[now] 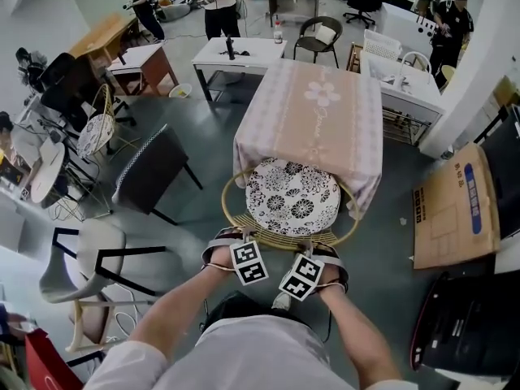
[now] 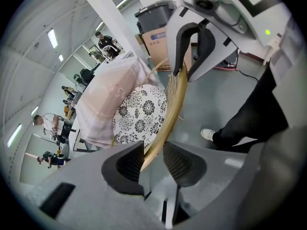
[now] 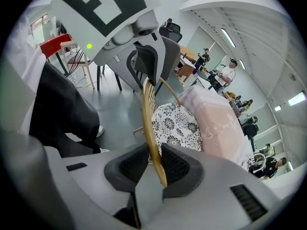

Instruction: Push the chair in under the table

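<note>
A rattan chair with a black-and-white floral cushion (image 1: 292, 196) stands with its seat partly under the table draped in a pink cloth (image 1: 317, 112). Both grippers hold the chair's curved golden back rim (image 1: 280, 240) on the near side. My left gripper (image 1: 231, 238) is shut on the rim (image 2: 175, 99), which runs between its pads (image 2: 130, 163). My right gripper (image 1: 322, 252) is shut on the same rim (image 3: 148, 114), a short way to the right. In the left gripper view the right gripper (image 2: 192, 47) shows further along the rim. The person's dark trousers and white shoe (image 2: 208, 134) are just behind the chair.
A dark chair (image 1: 150, 173) stands left of the table, and a white chair (image 1: 81, 258) is nearer on the left. A flat cardboard box (image 1: 455, 210) and a black case (image 1: 463, 323) lie on the floor at right. White tables (image 1: 236, 55) and several people are behind.
</note>
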A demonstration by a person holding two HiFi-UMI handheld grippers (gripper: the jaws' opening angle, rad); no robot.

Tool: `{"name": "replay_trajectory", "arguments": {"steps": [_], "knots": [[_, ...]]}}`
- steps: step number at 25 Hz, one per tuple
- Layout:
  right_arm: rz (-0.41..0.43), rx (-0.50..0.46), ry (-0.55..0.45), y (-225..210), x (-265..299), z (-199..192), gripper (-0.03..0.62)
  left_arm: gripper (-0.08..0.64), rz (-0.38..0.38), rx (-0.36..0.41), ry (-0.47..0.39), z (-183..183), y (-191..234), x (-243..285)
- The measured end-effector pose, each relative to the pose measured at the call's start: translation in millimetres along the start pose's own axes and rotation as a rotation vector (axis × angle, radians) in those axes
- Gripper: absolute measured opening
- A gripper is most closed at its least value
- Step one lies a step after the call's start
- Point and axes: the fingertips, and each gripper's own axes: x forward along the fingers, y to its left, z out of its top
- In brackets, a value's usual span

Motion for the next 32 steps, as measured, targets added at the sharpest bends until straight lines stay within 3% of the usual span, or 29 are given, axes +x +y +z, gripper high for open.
{"name": "replay_trajectory", "arguments": {"steps": [9,27,32], "knots": [[-0.036,0.014,0.021,-33,9,-14,0.072,0.127,0.008,0.006,-0.034,25,21,14],[-0.049,0.029,0.008,-58,23,-6,0.075,0.13,0.022,0.047,-0.022,30,52,31],[-0.029,0.09,-0.026,-61,25,-9,0.095,0.13,0.028,0.05,-0.021,31,53,29]]}}
